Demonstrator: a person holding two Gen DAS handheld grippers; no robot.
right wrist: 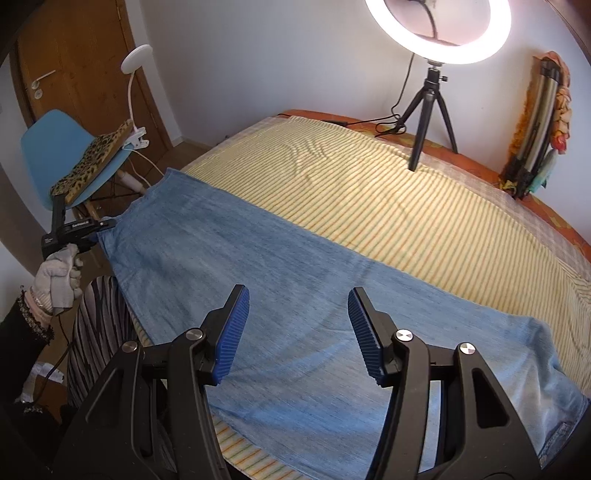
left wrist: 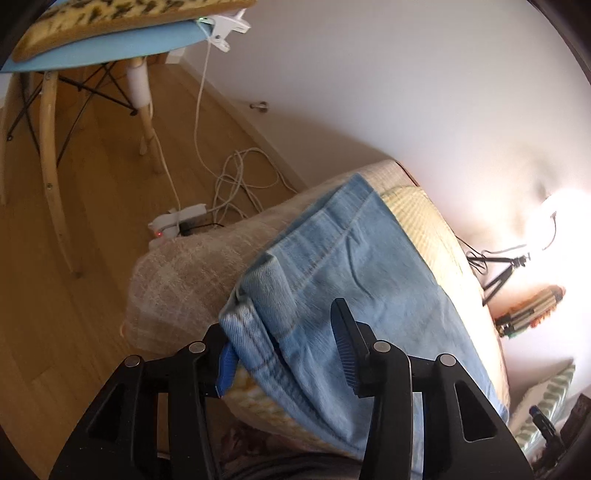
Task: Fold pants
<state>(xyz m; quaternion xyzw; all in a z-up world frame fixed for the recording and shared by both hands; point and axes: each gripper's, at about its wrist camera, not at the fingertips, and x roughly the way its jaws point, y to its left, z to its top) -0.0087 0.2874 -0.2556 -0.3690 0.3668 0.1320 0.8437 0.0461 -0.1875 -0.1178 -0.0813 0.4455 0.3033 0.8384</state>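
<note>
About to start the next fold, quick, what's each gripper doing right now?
Left gripper: open, jaws either side of the jeans hem edge, not clamped.
Right gripper: open, empty, above the jeans.

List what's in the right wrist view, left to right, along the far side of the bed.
Wooden door → blue chair with leopard-print cushion → clip-on lamp → ring light on its tripod → rolled items leaning against the wall.

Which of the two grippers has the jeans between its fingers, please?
The left gripper: denim of the jeans lies between its fingers, while the right gripper hovers open above them.
</note>
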